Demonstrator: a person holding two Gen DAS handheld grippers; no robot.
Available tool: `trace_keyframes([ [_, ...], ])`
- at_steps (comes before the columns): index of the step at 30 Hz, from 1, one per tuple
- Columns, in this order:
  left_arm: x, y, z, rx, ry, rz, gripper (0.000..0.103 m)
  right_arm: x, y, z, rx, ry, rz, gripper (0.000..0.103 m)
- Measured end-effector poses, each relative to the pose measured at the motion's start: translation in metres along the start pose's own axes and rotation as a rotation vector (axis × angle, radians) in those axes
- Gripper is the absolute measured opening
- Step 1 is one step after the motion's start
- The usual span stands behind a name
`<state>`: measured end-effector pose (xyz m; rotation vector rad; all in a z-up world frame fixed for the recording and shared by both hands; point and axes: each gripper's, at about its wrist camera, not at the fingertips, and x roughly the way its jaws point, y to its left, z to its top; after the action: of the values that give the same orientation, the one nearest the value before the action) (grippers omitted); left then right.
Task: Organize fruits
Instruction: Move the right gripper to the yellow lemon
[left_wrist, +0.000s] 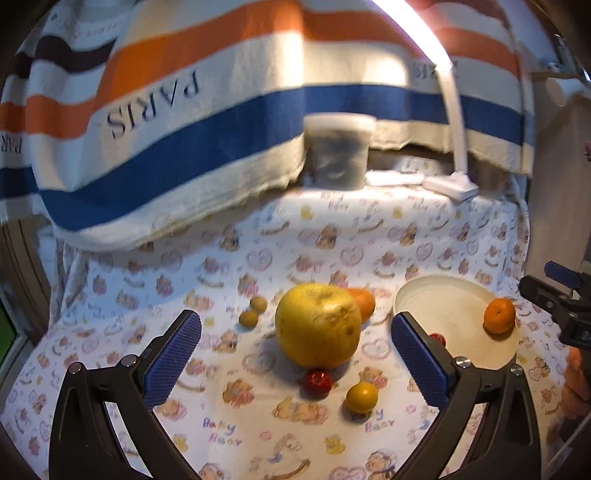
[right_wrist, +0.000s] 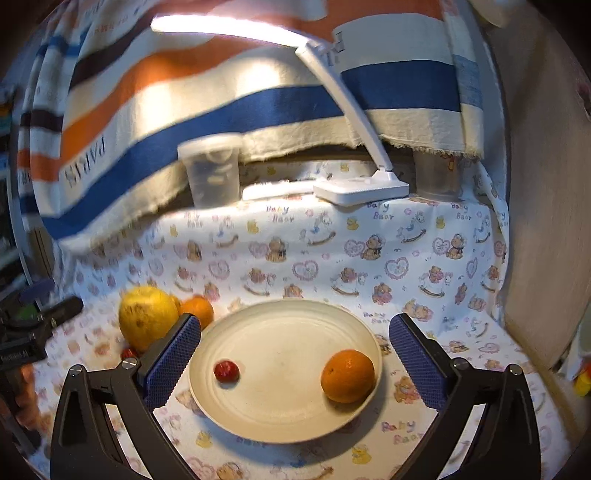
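Both the left claw (left_wrist: 295, 354) and right claw (right_wrist: 294, 363) are gaping wide, holding nothing. The pomelo (left_wrist: 318, 325) is looking heavy, so gripping its widest middle seems wisest.

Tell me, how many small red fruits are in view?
2. One red fruit lies on the plate; another lies on the cloth before the big yellow fruit. Others may be hidden.

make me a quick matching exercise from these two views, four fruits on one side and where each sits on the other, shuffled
Things:
1. mandarin
2. big yellow fruit
3. pair of small brownish fruits
4. small yellow fruit

Places:
A. on the cloth, left of the big yellow fruit
B. on the plate, near its right edge
C. on the cloth, nearest the left gripper's camera
D. on the cloth, in front of a second orange fruit

Pairs: 1-B, 2-D, 3-A, 4-C
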<state>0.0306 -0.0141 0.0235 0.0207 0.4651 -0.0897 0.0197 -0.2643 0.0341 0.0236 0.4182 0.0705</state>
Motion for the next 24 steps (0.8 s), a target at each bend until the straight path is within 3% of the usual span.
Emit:
trace_keyframes([
  [6, 0.001, 0.023, 0.004, -0.104, 0.059, -0.006, 0.088, 0.016, 0.022, 0.006, 0.002, 0.107, 0.101, 0.101],
  [9, 0.002, 0.025, 0.005, -0.1, 0.066, 0.025, 0.088, 0.026, 0.043, 0.006, -0.029, 0.15, 0.146, 0.092],
  [12, 0.004, 0.027, 0.004, -0.1, 0.086, 0.044, 0.088, 0.042, 0.066, 0.003, -0.035, 0.259, 0.26, 0.086],
  [15, 0.005, 0.028, 0.005, -0.09, 0.095, 0.052, 0.088, 0.051, 0.084, 0.0, -0.031, 0.303, 0.314, 0.082],
  [22, -0.003, 0.038, 0.01, -0.129, 0.085, 0.064, 0.088, 0.075, 0.119, -0.015, -0.062, 0.42, 0.387, 0.054],
  [24, -0.004, 0.04, 0.012, -0.134, 0.084, 0.065, 0.088, 0.079, 0.122, -0.018, -0.058, 0.445, 0.399, 0.051],
])
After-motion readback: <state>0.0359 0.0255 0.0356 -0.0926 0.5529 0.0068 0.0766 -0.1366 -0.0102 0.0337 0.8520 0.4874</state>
